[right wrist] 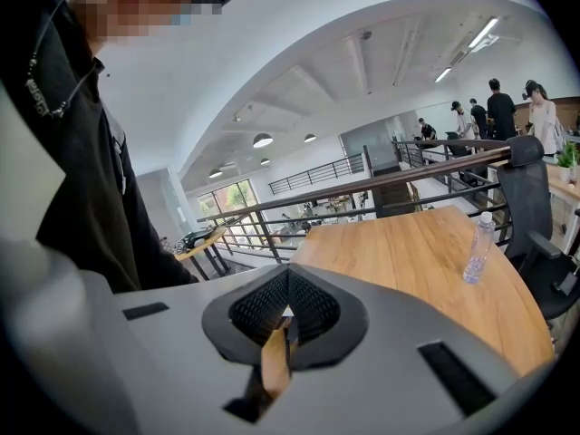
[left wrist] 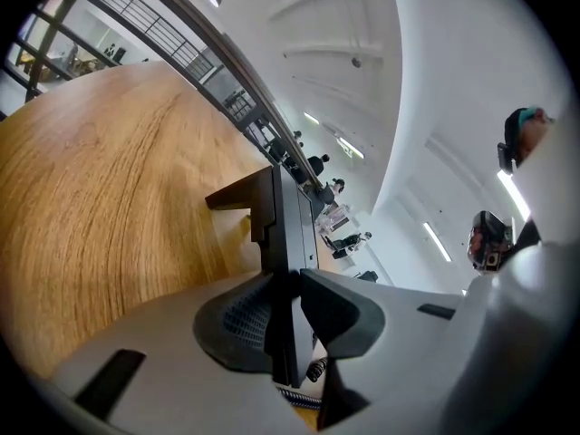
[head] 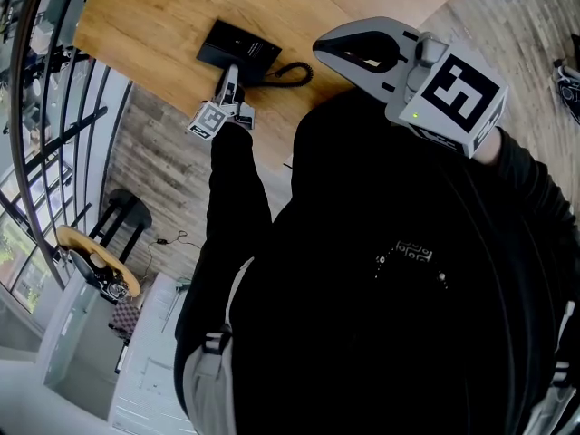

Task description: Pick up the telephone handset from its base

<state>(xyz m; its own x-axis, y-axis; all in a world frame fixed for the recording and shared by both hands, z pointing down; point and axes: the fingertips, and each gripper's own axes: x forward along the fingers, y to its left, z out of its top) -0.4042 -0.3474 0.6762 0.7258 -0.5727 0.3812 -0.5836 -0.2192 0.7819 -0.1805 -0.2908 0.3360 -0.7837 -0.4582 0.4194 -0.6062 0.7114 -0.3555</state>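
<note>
A black telephone base (head: 237,48) lies on the wooden table (head: 154,25), its coiled cord (head: 292,75) curling off to the right. My left gripper (head: 230,82) reaches out to the base's near side. In the left gripper view the black handset (left wrist: 283,234) stands edge-on between the jaws, and my left gripper (left wrist: 292,284) is shut on it, both pads against its sides. A bit of coiled cord (left wrist: 304,397) shows below. My right gripper (head: 324,49) is held up close to my chest, away from the phone. Its jaws (right wrist: 288,311) are shut with nothing between them.
The right gripper view shows another wooden table (right wrist: 417,252) with a water bottle (right wrist: 478,247), an office chair (right wrist: 530,202) and a railing (right wrist: 362,193). People stand far off. Left of the phone's table, a railing and a stool (head: 122,211) are on the floor below.
</note>
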